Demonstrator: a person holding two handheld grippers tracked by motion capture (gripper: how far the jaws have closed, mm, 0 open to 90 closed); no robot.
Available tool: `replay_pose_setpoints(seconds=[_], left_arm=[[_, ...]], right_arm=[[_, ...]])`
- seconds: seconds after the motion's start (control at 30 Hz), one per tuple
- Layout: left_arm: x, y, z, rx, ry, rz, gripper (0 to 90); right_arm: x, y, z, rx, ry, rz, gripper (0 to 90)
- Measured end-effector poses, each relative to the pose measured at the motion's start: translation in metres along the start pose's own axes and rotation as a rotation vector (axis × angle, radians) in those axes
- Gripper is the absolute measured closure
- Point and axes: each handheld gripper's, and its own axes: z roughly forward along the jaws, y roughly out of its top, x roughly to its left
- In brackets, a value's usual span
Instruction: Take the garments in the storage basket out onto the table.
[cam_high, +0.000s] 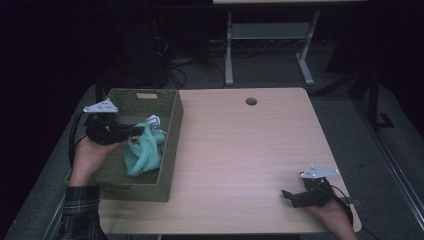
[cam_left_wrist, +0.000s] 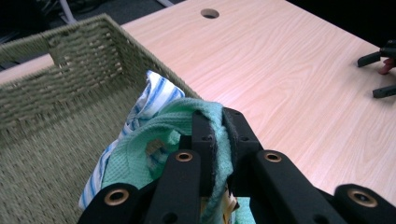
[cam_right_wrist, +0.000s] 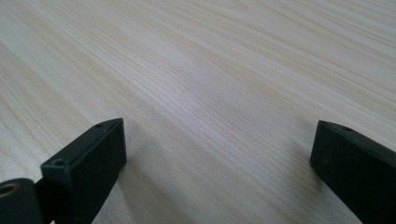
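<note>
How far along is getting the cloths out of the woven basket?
Nothing lies out on the light wooden table yet. In hand: the left gripper is clamped on the mint green cloth over the olive woven basket. Left: the blue-striped white cloth in the basket. The right gripper rests open.

A basket (cam_high: 170, 150) stood at the bench's (cam_high: 240, 150) left edge, two cloths (cam_high: 145, 150) inside it; the right tongs (cam_high: 290, 196) rested near the bench's right front corner.
</note>
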Motion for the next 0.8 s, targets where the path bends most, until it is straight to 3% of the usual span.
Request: replay_pose_setpoints(seconds=[0.4, 0.8], left_arm=[[-0.006, 0.030, -0.018, -0.053, 0.007, 0.032, 83.3], [-0.017, 0.059, -0.028, -0.103, -0.020, 0.072, 83.3]], right_arm=[[-0.001, 0.001, 0.001, 0.000, -0.001, -0.005, 3.2], [-0.001, 0.001, 0.001, 0.001, -0.001, -0.005, 3.2]])
